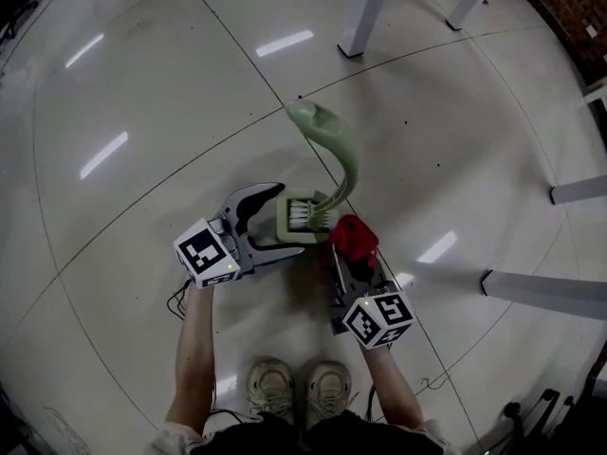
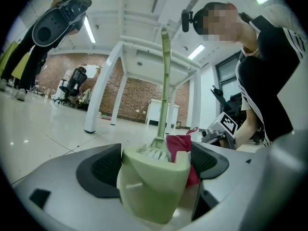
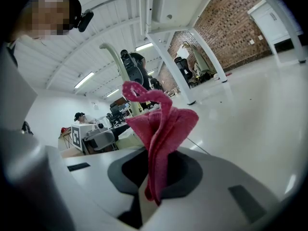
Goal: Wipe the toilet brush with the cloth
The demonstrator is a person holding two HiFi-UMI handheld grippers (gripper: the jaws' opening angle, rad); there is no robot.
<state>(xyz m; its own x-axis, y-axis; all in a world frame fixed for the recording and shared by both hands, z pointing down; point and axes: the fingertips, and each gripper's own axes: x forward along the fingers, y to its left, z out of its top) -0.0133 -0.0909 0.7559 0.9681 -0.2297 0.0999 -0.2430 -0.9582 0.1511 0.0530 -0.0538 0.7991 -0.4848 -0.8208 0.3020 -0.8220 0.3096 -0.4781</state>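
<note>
1. Left hand-held gripper (image 1: 275, 221): jaws spread wide on either side of the pale green brush holder (image 2: 151, 186), pads clear of its walls.
2. Toilet brush (image 1: 343, 159): white bristle head seated in the holder, down on the glossy floor (image 1: 142, 83); green handle rising and curving away.
3. Right hand-held gripper (image 1: 349, 252): clamped narrow on a red cloth (image 3: 161, 129), folds bunched above the pads.
4. Cloth just beside the holder's right side; contact unclear.
5. White table legs (image 1: 365, 12) well beyond.
</note>
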